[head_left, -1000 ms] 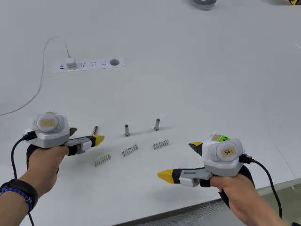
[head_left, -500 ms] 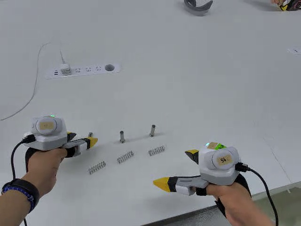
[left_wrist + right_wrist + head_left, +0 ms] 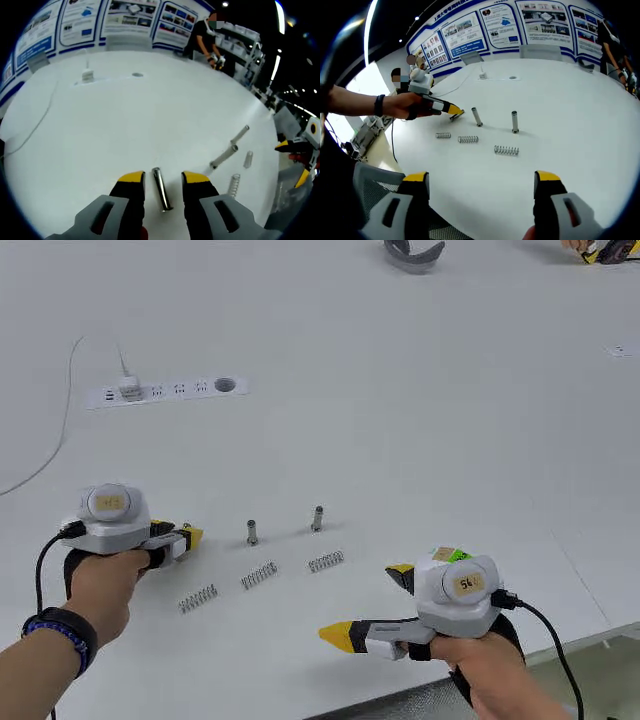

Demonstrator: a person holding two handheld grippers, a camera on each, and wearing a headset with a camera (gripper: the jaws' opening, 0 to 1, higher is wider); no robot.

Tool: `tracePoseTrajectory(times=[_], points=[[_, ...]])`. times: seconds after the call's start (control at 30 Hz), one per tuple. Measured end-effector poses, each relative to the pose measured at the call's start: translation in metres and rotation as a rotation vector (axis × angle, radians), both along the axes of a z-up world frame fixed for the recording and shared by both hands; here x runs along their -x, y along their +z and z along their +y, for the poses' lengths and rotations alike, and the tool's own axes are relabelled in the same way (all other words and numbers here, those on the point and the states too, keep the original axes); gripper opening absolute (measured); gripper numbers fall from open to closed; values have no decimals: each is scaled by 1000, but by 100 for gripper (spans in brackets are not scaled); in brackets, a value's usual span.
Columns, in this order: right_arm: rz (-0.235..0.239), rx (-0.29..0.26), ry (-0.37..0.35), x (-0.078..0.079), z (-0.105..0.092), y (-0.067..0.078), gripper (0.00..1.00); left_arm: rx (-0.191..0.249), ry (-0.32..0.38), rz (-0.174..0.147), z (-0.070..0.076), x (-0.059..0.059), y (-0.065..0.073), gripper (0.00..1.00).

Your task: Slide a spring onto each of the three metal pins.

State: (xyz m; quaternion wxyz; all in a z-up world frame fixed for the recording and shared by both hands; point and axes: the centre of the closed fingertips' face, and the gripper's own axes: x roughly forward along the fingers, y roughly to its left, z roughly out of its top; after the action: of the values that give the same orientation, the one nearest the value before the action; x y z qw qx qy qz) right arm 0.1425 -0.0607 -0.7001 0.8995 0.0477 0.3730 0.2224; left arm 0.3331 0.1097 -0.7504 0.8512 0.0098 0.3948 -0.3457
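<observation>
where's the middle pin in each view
Head view: middle pin left of centre, behind the middle spring.
Left gripper view: middle pin lower right, tilted.
Right gripper view: middle pin near centre.
Shared landmark: the power strip far behind it.

The left hand (image 3: 100,582) is gripping the left claw (image 3: 188,536) level and pointing it rightward, with its jaws standing a little apart. The right hand (image 3: 482,660) is holding the right claw (image 3: 368,602) pointing leftward, with its jaws spreading wide. The left forearm (image 3: 28,680) is reaching in from the bottom corner, and the two claws are facing each other, well apart.
</observation>
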Motion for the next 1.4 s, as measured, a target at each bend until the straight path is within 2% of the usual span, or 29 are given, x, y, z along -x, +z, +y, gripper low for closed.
tracePoseTrajectory(times=[0.33,0.6,0.73,0.8,0.9,1.03,1.23,1.27,1.33,1.4], points=[[5,-4,-9,1,-1,-1,87,-34,21,9,3,-4,-7,20],[10,-9,-11,0,1,-3,87,-101,22,-28,7,-8,-11,11],[12,-11,-11,0,2,-3,87,-120,23,-37,6,-8,-11,11],[13,-10,-9,0,2,-3,87,-155,-2,-56,6,-7,-11,11],[11,-13,-11,0,2,-3,87,-188,-19,-69,6,-7,-11,10],[5,-15,-11,-2,2,-2,87,-287,-89,-120,6,-9,-12,8],[-1,-17,-13,-3,2,-1,87,-251,-36,-71,8,-11,-12,7],[-1,-16,-12,-3,2,0,87,-245,-17,-41,9,-9,-12,7],[-3,-14,-14,-3,1,0,87,-235,-2,-11,11,-7,-12,7],[-2,-12,-22,-2,-1,1,87,-225,5,-6,15,-5,-10,7]])
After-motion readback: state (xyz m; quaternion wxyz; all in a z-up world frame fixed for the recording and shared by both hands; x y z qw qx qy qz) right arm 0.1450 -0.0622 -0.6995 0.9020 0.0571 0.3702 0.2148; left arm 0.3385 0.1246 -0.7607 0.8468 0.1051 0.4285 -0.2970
